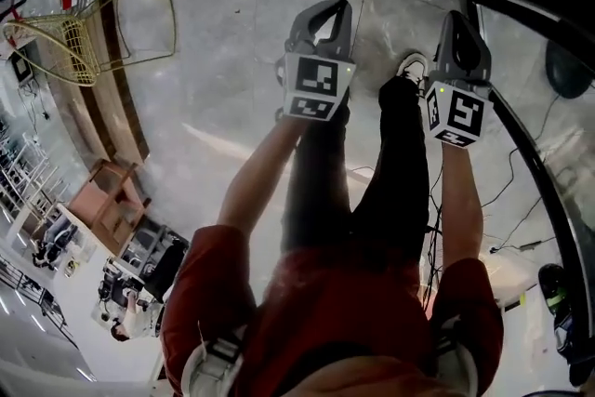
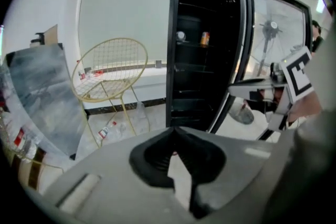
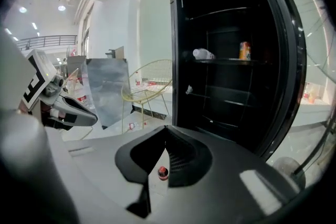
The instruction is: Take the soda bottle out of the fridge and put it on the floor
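Grey plastic jaws of the left gripper (image 2: 175, 128) meet at their tips with nothing held. The right gripper (image 3: 165, 127) also has its jaws pressed together, empty. Through the opening under the right jaws the soda bottle (image 3: 163, 171) shows small, red cap up, standing on the floor (image 1: 232, 107) well below. In the head view it stands beyond the person's shoe (image 1: 412, 66), apart from both grippers. The two grippers are held side by side above the person's legs (image 1: 400, 163), facing the fridge (image 3: 231, 76), whose door (image 2: 278, 34) is swung open to the right. On a shelf inside sit an orange can (image 3: 244, 51) and a pale bottle (image 3: 202, 53) lying on its side. Left of the fridge is a gold wire chair (image 2: 110, 76), with a floor bottle (image 2: 106, 131) lying beneath it, and a grey panel (image 2: 42, 102) leans beyond the chair. Cables (image 1: 507, 191) trail on the floor at the right.
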Motion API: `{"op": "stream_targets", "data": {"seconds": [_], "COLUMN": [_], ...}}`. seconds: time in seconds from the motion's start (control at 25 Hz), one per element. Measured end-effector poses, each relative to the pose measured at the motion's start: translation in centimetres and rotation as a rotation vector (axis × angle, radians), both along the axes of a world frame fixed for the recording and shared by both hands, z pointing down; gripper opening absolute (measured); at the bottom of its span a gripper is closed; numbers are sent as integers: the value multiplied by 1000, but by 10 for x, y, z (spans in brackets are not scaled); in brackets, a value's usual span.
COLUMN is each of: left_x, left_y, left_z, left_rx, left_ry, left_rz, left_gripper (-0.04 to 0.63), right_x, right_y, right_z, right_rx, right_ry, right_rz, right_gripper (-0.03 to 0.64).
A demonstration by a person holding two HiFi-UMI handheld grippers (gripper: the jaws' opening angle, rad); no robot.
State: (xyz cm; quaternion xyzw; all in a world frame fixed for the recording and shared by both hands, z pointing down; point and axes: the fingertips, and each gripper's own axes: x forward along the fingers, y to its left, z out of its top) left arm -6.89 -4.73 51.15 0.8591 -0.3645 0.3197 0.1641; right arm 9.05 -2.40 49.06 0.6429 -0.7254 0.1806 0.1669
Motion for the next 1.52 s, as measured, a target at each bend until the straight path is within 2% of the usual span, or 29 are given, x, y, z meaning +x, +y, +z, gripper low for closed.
{"op": "stream_targets", "data": {"seconds": [0.16,0.4,0.56,0.76,1.08,1.28,1.52], "left_x": [9,6,-4,27,65,80,88], "left_y": [0,2,23,52,56,64,59], "left_z": [-97,-195,-288,-406,-499,-540,-583], "left_rx": [15,20,23,77,206,275,356], "left_ry": [37,67,87,117,197,231,291], "left_rz": [-49,-125,-96,-44,37,125,144], "left_gripper": [0,0,0,0,0,0,0], "right_x": [3,-2,-14,22,51,62,79], "right_y": [5,11,34,67,90,105,117], "right_z": [-82,-166,-255,-374,-467,-511,-562], "right_rx": [-10,-44,-48,4,113,139,189], "right_ry": [-41,-104,-126,-110,-60,-108,-103], "right_rz": [17,43,48,82,135,184,208], "right_gripper": [2,2,2,2,2,2,2]}}
